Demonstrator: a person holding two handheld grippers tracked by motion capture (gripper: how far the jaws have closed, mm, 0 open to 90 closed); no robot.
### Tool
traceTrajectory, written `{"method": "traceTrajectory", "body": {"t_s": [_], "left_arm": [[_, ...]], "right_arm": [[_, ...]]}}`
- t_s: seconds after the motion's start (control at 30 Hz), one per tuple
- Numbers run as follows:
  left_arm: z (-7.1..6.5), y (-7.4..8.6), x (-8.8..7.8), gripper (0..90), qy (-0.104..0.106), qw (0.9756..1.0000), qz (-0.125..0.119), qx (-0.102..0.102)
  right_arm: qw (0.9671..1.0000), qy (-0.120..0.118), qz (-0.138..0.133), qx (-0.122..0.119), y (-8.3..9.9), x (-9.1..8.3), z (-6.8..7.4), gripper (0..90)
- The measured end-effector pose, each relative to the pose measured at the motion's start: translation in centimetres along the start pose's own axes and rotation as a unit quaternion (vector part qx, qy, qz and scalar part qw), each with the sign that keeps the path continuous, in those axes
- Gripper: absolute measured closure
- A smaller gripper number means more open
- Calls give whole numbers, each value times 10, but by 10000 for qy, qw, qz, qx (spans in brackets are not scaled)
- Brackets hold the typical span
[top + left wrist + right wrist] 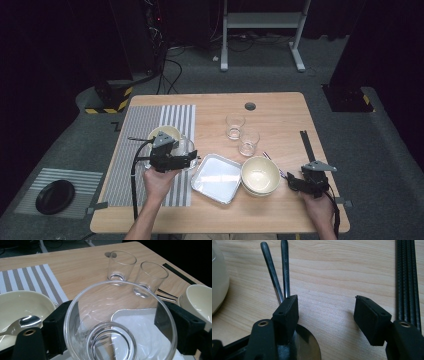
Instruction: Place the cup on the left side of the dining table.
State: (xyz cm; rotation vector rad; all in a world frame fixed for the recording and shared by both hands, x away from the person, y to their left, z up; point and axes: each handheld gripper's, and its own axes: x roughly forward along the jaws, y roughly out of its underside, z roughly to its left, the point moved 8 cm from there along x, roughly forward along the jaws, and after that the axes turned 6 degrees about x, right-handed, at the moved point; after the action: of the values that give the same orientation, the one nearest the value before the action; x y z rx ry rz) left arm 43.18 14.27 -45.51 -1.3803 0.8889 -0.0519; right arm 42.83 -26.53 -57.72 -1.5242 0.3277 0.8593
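in the high view, a clear glass bowl (186, 151) is held by the left claw (192, 160) at the right edge of the striped placemat (127, 150), just beside a cream bowl (165, 134) that rests on the mat. whether the glass bowl is lifted or touches the mat cannot be told from here. the wooden table (280, 107) also carries a white square tray (216, 178) at its middle, a second cream bowl (260, 175) touching the tray's right side, and two empty tumblers (235, 126) set side by side behind them. the right claw (291, 183) lies low on the table just right of that second bowl, probably so that the cutlery there can be reached.

in the left gripper view, the glass bowl (120, 322) is seen clamped across its width between the two black jaws, one pad on each side of the wall; such a grip is judged to steady a smooth round thing that could slip. through the glass the white tray (140, 322) is visible, so the bowl is held above or before it. a spoon (27, 322) lies inside the cream bowl (22, 305) at the left, and the tumblers (122, 265) stand beyond.

in the right gripper view, the right claw (325, 312) is spread wide with only bare table (332, 270) between its pads. two dark slender handles (277, 272) run under the left jaw, and a rounded metal piece (308, 345) sits beside it, perhaps a spoon's bowl; nothing is gripped. the jaws seem to be placed flat on the wood for a low pick, though the handles lie off to one side of the gap. a black ribbed strip (408, 277) lies at the right.
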Motion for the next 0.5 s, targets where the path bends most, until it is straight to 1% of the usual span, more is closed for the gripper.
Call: {"method": "traceTrajectory", "body": {"t_s": [0.2,0.3,0.33,0.5], "left_arm": [[2,2,-6,185,-48,10000,16,-10],[3,2,-10,185,-88,10000,-9,37],[3,3,-12,186,-90,10000,-25,2],[6,4,-16,185,-139,9999,-35,16]], "right_arm": [[10000,4,-2,-1,0,0,0,365],[10000,1,1,4,0,0,0,365],[10000,1,0,0,0,0,0,364],[10000,1,0,-1,0,0,0,364]]}}
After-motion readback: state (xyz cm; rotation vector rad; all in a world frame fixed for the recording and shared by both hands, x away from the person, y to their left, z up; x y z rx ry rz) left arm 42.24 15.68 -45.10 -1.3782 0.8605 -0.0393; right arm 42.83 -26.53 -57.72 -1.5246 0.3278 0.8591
